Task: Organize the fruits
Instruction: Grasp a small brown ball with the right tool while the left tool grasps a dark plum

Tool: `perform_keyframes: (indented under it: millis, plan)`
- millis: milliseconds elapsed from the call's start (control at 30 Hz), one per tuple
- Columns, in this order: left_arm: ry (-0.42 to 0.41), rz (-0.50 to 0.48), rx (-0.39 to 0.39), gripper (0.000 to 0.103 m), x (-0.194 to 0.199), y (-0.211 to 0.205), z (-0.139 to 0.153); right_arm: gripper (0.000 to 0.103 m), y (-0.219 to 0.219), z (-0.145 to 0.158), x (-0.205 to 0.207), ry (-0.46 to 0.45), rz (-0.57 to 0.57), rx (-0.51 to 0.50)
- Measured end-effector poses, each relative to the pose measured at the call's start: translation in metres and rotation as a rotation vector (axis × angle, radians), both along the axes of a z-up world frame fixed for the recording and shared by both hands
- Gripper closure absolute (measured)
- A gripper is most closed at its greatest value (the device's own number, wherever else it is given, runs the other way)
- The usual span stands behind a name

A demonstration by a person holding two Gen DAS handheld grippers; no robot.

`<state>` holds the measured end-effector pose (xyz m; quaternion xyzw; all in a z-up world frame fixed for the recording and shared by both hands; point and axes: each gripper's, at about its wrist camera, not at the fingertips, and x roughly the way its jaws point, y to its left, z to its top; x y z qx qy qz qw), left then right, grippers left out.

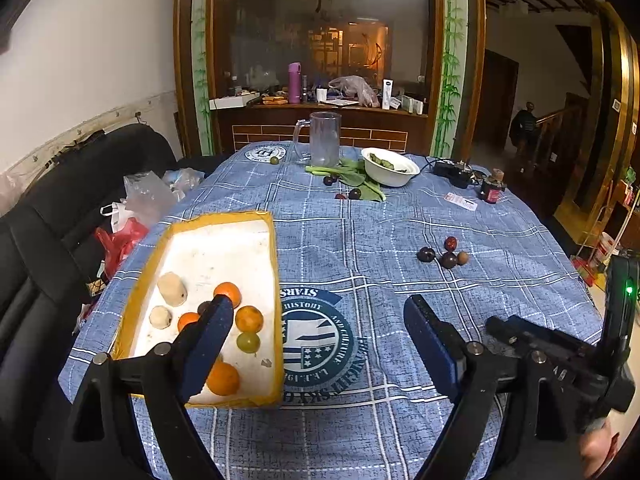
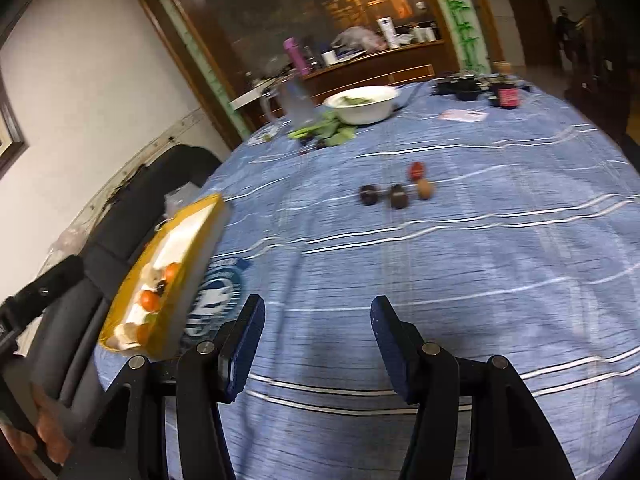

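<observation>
Left wrist view looks down over a table under a blue checked cloth (image 1: pixel 400 224). The left gripper (image 1: pixel 320 324) hangs above it with its jaws spread wide and nothing between them; one pad overlaps the yellow-rimmed tray (image 1: pixel 276 264) in this view, the other stands over bare cloth. Inside the tray lie 4 oranges (image 1: pixel 249 319), 1 green fruit (image 1: pixel 248 342), 2 pale lumps (image 1: pixel 172 289) and a dark fruit mostly hidden behind the pad. Well apart from the tray, to the right on the cloth, sits a cluster of 4 small fruits (image 1: pixel 443 254): 2 dark, 1 red, 1 tan. Farther back stand a clear jug (image 1: pixel 322 140) and a white bowl (image 1: pixel 390 168) holding greens, with leafy greens (image 1: pixel 352 176) and more dark fruits beside them.

Right wrist view is blurred. The right gripper (image 2: pixel 318 344) hovers over bare cloth with its jaws about half apart and empty. The same cluster of 4 lies ahead of it, well clear of the pads, and the tray sits at the left near the table edge.
</observation>
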<state>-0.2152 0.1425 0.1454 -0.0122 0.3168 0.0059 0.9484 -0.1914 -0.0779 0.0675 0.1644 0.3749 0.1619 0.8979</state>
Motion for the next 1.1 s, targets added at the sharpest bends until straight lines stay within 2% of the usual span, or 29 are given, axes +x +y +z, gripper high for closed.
perform_keyframes:
  millis: [267,400,533,567,633,867,1033,1100]
  plan:
    - [0.068,-0.04,-0.063,0.016,0.023,-0.011,-0.015,0.044,-0.065,0.004,0.016,0.013,-0.115,-0.061]
    - [0.11,-0.065,-0.083,0.016,0.045,-0.021,-0.024,0.044,-0.071,0.003,0.043,0.035,-0.099,-0.076]
    - [0.134,-0.087,-0.119,0.016,0.077,-0.029,-0.031,0.044,-0.065,-0.01,0.085,0.067,-0.082,-0.09]
    - [0.143,-0.096,-0.135,0.016,0.087,-0.031,-0.035,0.046,-0.063,-0.014,0.095,0.075,-0.079,-0.097]
    - [0.171,-0.119,-0.185,0.016,0.108,-0.037,-0.044,0.063,-0.059,-0.022,0.116,0.091,-0.072,-0.109]
    - [0.263,-0.169,-0.372,0.018,0.19,-0.061,-0.087,0.063,-0.053,-0.045,0.161,0.129,-0.066,-0.099]
    - [0.316,-0.193,-0.43,0.03,0.232,-0.08,-0.113,0.063,-0.049,-0.053,0.175,0.13,-0.054,-0.104]
    - [0.334,-0.21,-0.429,0.041,0.244,-0.09,-0.12,0.063,-0.047,-0.054,0.178,0.124,-0.049,-0.103]
